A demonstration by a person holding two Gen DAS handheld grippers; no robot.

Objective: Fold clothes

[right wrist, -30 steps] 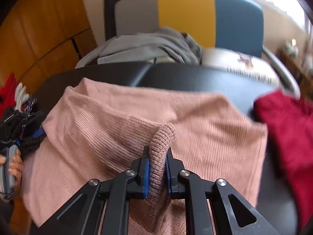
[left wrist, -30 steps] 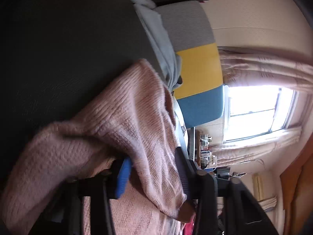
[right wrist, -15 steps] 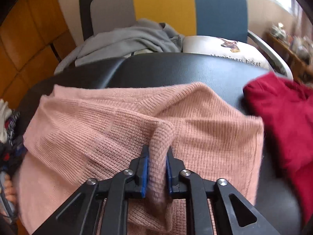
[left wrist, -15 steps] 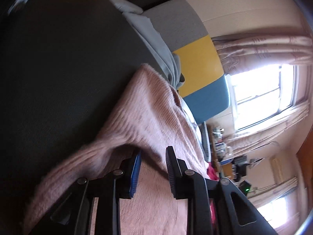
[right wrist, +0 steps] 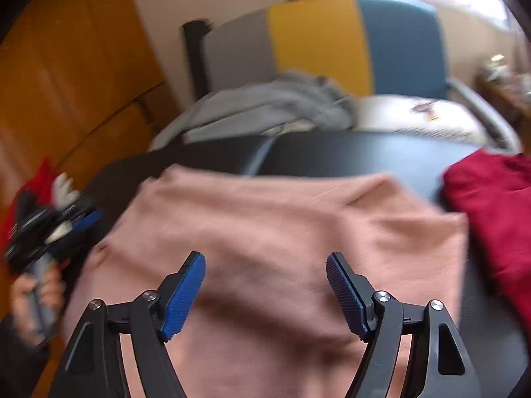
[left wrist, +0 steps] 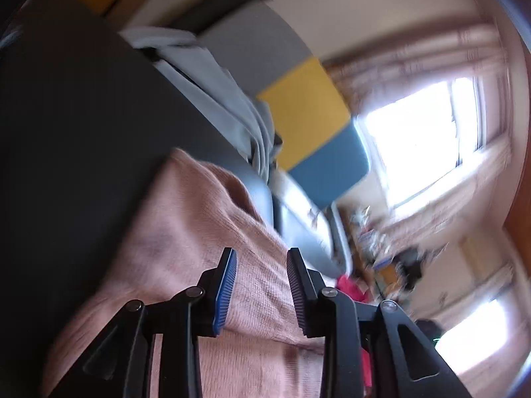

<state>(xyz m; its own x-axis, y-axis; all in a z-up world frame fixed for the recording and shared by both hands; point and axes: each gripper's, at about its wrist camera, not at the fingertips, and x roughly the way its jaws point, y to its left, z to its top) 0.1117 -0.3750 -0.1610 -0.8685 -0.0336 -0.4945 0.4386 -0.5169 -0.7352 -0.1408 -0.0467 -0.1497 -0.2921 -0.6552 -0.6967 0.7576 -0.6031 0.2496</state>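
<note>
Both claws just let go, basically. My right gripper (right wrist: 265,293) had a pinched ridge of the pink sweater (right wrist: 282,232) clamped a second ago; its jaws have just been opening and now stand wide with nothing between the pads, the knit lying flat underneath. My left gripper (left wrist: 260,287) has been opening too, about halfway apart, and it looks lifted off the fabric. The sweater (left wrist: 199,232) shows behind the gap, but I don't think the pads are pressing on anything.

So I'd say that fold is dropped in place: the sweater sits as a rough rectangle on the black table (right wrist: 348,152), touching nothing but the tabletop as far as I can tell through the blur. Just beside it on the right is a red garment (right wrist: 497,205), probably next in line.

Further back, a grey piece of clothing (right wrist: 265,106) is heaped on the grey-yellow-blue chair (right wrist: 318,39), so plenty left to fold.
</note>
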